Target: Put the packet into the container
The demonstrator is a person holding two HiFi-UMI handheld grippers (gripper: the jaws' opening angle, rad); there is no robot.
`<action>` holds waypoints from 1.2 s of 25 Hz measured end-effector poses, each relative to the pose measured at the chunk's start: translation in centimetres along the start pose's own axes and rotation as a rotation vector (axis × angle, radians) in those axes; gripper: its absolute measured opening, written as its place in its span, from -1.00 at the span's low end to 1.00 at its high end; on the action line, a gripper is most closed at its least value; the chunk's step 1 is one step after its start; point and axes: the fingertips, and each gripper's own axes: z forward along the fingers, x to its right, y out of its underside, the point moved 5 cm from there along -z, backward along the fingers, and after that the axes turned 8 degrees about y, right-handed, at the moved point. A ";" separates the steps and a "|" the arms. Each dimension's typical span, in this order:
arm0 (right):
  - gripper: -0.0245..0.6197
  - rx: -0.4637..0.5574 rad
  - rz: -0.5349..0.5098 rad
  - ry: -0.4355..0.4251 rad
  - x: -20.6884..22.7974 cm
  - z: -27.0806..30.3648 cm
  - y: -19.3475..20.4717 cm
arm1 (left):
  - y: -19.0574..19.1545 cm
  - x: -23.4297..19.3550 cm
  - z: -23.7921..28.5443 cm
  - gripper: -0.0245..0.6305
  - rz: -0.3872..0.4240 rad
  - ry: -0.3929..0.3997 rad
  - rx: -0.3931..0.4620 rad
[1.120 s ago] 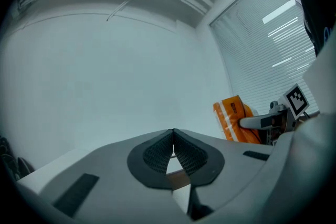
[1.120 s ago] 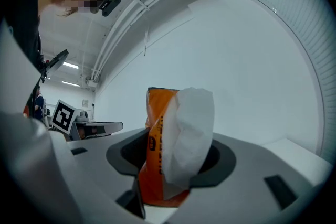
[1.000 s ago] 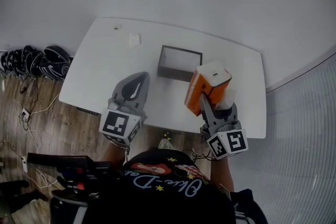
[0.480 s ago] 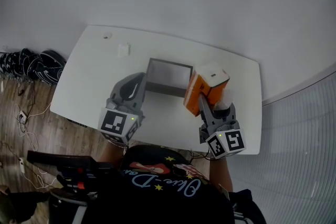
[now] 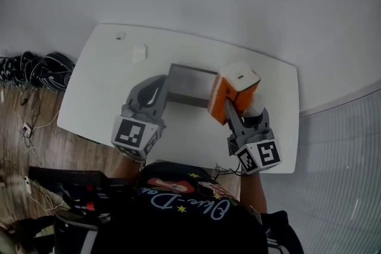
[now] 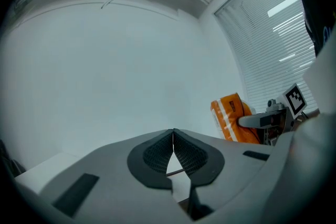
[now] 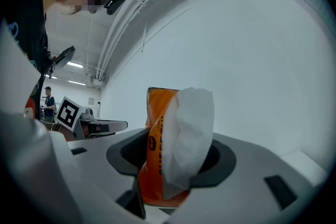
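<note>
1. the right claw (image 5: pixel 230 109) is pinching the orange packet (image 5: pixel 231 87) by its lower end. the packet stands up out of the claw with its white end uppermost.
2. the packet is held clear of the white counter (image 5: pixel 101 89). in the head view it overlaps the right edge of the grey container (image 5: pixel 186 97). it is not inside the container.
3. the left claw (image 5: pixel 158 82) is pressed together at the tips. nothing is between its pads.
4. in the head view the left claw's tip lies just beside the container's left wall. contact cannot be told.
5. the container is open at the top and sits near the middle of the counter, between the two claws.
6. a small white piece (image 5: pixel 140 53) lies on the counter toward its far left corner, well apart from the container.
7. dark cables (image 5: pixel 36 65) lie on the wooden floor to the left of the counter.
</note>
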 end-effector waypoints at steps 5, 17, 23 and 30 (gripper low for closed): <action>-0.23 -0.019 -0.083 -0.019 0.5 0.5 0.2 | 0.0 1.0 0.9 -0.90 0.009 0.043 -0.012; -0.22 -0.155 -0.372 -0.144 0.5 3.8 1.2 | -0.6 1.1 1.6 -0.90 0.023 0.036 -0.008; -0.22 -0.234 -0.503 -0.253 -0.1 6.3 2.6 | -0.7 0.9 1.6 -0.90 0.025 0.020 -0.001; -0.20 -0.330 -0.534 -0.347 -1.3 8.0 5.6 | -0.2 -0.4 0.6 -0.90 0.022 -0.018 0.002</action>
